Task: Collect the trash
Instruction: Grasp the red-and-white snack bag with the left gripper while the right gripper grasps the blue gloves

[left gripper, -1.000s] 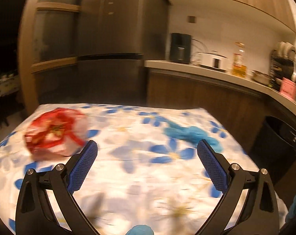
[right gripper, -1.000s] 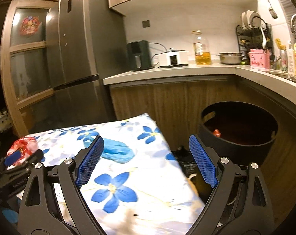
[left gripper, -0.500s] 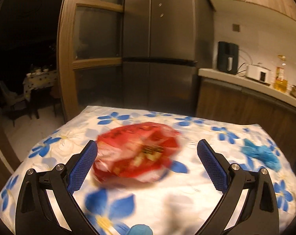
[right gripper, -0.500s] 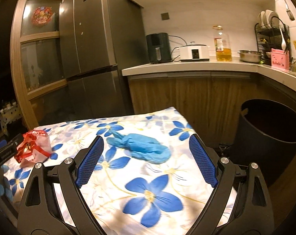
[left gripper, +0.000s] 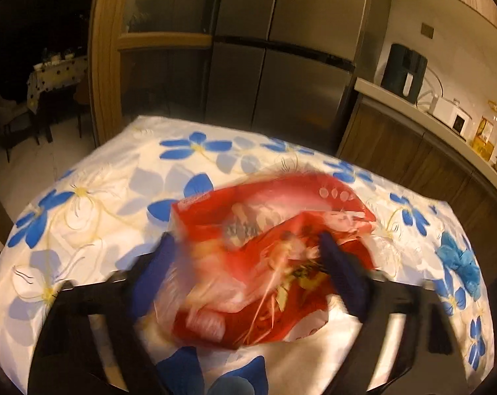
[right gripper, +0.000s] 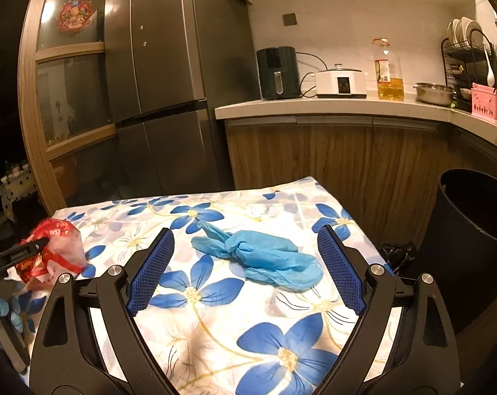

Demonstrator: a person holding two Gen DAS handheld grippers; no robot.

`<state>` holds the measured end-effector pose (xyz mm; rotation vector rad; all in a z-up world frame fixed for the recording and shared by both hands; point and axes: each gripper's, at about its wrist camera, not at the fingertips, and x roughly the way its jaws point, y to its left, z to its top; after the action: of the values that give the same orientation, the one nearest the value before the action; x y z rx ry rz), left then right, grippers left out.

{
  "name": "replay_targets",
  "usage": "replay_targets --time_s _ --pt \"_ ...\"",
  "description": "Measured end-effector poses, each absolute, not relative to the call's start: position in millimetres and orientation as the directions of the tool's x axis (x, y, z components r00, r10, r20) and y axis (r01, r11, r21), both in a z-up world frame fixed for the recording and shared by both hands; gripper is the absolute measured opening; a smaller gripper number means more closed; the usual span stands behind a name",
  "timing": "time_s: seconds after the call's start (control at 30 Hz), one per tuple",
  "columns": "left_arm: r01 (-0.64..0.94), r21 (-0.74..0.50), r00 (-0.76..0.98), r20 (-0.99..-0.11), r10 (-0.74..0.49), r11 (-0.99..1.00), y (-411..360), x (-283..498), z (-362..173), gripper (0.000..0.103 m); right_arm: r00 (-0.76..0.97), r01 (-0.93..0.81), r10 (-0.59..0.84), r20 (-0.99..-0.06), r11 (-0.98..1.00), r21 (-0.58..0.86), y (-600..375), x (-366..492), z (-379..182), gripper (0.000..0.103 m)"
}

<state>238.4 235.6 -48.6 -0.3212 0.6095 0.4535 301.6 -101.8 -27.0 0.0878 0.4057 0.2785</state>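
Left fingers (left gripper: 149, 273): spread wide, one on each side of the red snack bag (left gripper: 268, 256); the view is blurred, so contact cannot be told.
Right fingers (right gripper: 151, 271): spread wide, holding nothing, with the blue glove (right gripper: 264, 256) lying just ahead, between their tips.
Changed: a second ago the red snack bag lay off to the left of the left gripper (left gripper: 245, 273); now it fills the gap between the pads. The right gripper (right gripper: 245, 271) has swung from the black bin (right gripper: 472, 263) to face the blue glove.
Meaning: both pieces look lined up for pickup; closing is probably next.
Table: flowered cloth (right gripper: 215, 312) under both items.
Bin: right of the right fingers, beyond the table edge.
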Motion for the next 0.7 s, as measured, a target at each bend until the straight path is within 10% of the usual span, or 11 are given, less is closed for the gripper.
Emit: replay_targets --time_s 0.3,0.7 --pt "-0.493 -0.123 0.672 -0.683 0.287 0.861 234 251 -64 0.01 0.875 -0.248 0.283 -0.393 0.959 0.14 -97 310 -34 0.088" --pt "-0.482 -0.162 0.78 -0.527 0.337 0.861 207 204 -23 0.006 0.843 -0.235 0.264 -0.468 0.964 0.121 -88 340 -54 0.088"
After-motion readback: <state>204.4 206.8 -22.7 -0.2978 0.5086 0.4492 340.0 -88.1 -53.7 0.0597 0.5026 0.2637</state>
